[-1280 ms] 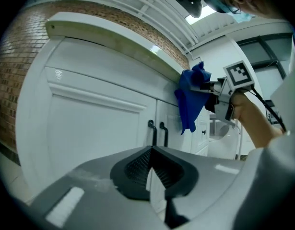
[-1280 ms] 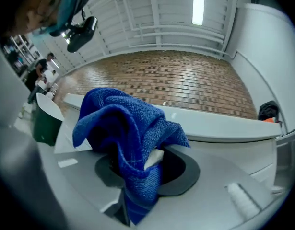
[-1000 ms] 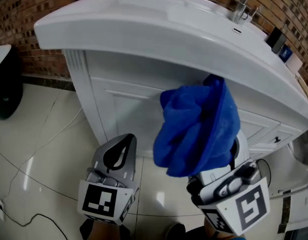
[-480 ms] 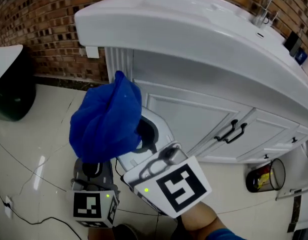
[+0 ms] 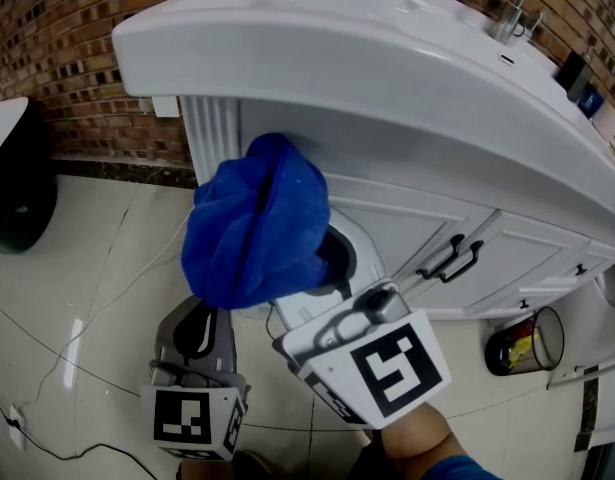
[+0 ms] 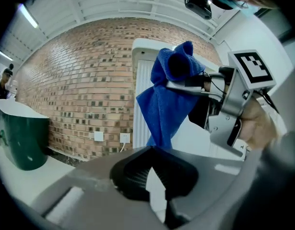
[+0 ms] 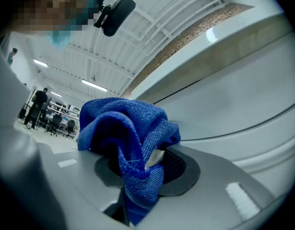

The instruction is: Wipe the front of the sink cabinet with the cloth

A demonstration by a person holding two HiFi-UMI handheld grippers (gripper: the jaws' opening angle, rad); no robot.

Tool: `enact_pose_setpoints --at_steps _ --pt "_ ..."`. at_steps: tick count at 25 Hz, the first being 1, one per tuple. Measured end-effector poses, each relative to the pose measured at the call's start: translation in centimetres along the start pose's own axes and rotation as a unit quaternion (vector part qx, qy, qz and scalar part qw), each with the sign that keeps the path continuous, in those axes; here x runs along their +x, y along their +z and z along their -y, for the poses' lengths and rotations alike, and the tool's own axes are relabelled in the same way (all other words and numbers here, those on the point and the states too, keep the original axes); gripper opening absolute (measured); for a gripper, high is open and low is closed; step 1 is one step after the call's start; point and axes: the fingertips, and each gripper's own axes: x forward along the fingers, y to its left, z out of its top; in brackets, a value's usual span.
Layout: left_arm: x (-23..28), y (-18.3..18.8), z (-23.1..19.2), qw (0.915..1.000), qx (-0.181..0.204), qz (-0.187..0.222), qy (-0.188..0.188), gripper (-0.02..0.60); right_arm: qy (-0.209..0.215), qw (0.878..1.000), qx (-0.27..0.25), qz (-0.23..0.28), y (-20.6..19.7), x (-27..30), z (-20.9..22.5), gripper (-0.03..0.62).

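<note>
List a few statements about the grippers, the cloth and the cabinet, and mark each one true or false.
1. The right gripper is shut on the blue cloth. True.
2. The left gripper grips the cloth too. False: its jaws are together on nothing, below the cloth.
3. The cabinet doors carry dark handles. True.
4. The wall behind is white tile. False: it is a brick wall.

- Right gripper (image 5: pixel 327 268) is held up high, angled toward the far left, jaws clamped on the bunched-up blue cloth (image 5: pixel 255 223).
- Right hand (image 5: pixel 415 446) is wrapped round its handle, nearest the camera.
- Left gripper (image 5: pixel 199 320) hangs lower, just left of it, pointing up, jaw tips together on nothing.
</note>
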Motion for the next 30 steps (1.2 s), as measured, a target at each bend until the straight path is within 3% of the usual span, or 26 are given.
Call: enact_pose_setpoints --at_steps 11,20,25,30 --pt "3.9 1.1 10.1 0.9956 -0.016 0.018 -0.091 0.003 -0.073 0.994 -0.076 -0.03 2.6 -8.5 8.0 0.133" --pt "6.2 2.1 17.7 0.9888 -0.021 0.03 -0.145 0.003 -0.143 0.983 -0.098 -0.056 3.8 -16.1 14.8 0.133" --pt "6.5 1.9 22.6 0.9818 -0.007 0.022 -0.189 0.003 -0.197 0.973 -0.11 -0.057 4.9 -21.0 19.1 0.133" --pt "6.8 0.4 27.7 0.9731 0.021 0.003 -0.229 0.003 -0.272 0.954 -0.118 -0.045 6.3 -27.1 24.5 0.133"
